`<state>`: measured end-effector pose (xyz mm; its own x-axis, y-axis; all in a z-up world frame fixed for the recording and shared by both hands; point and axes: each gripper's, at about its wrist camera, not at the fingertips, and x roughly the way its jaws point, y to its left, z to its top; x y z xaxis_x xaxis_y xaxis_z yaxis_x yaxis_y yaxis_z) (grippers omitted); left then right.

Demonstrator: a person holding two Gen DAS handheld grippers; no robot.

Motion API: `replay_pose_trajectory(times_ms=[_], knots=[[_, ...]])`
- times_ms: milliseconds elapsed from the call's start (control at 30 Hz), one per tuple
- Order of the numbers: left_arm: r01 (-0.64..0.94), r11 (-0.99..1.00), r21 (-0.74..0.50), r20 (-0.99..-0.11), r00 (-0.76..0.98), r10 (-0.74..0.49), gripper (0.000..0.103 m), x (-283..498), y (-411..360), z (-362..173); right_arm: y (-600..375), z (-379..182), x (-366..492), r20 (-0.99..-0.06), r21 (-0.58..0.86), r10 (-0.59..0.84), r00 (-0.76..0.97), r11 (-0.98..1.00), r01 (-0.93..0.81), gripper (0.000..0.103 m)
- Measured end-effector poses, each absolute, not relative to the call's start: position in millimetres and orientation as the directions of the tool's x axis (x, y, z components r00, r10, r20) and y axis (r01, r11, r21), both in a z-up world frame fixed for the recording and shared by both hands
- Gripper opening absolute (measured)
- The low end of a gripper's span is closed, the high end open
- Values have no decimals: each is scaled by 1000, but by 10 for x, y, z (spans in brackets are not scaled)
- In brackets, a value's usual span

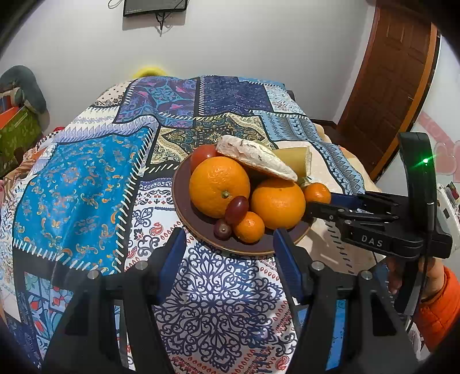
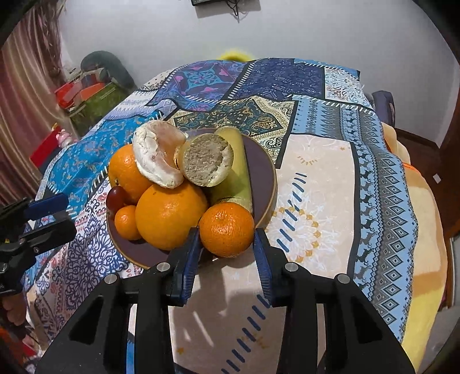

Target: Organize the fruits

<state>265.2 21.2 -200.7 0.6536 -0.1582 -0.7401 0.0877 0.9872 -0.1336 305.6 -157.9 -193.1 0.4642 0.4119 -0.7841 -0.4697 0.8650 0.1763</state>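
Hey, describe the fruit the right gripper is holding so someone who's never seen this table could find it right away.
Find the brown plate piled with fruit on the patchwork tablecloth. At the plate's near right edge, beside the yellow-green banana, a small mandarin sits clamped between the right gripper's blue fingers. It is far smaller than the big oranges, and the only fruit being gripped.

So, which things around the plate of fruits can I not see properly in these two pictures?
- Red fruit, left wrist view: mostly hidden behind the large orange; kind unclear.
- Yellow object beyond the table's far edge, right wrist view: the tablecloth hides all but its top.
- Wall-mounted dark device, left wrist view: cut off by the top edge.
- Plate: its near rim is covered by fruit and the gripper.
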Motion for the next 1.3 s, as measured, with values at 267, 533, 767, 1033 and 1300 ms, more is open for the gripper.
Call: replay_pose_trajectory(times_ms=[267, 533, 767, 1033, 1300], knots=[[84, 988, -132, -705, 692, -153, 63, 2494, 175, -1732, -1690, -1647, 2815, -750, 170, 420, 511, 869, -465, 40], [97, 987, -124, -571, 807, -152, 63, 2009, 86, -977, -1860, -716, 2190, -590, 128, 455, 667, 868, -480, 40], [91, 992, -88, -395, 911, -119, 63, 1334, 44, -239, -2007, 7, 1550, -412, 115, 498, 763, 859, -499, 40], [91, 995, -49, -223, 970, -99, 63, 636, -47, 293, -2095, 478, 888, -233, 97, 496, 836, 868, -488, 56], [82, 995, -49, -171, 981, -89, 72, 316, -43, 421, -2032, 529, 663, -173, 90, 483, 858, 875, -475, 79]])
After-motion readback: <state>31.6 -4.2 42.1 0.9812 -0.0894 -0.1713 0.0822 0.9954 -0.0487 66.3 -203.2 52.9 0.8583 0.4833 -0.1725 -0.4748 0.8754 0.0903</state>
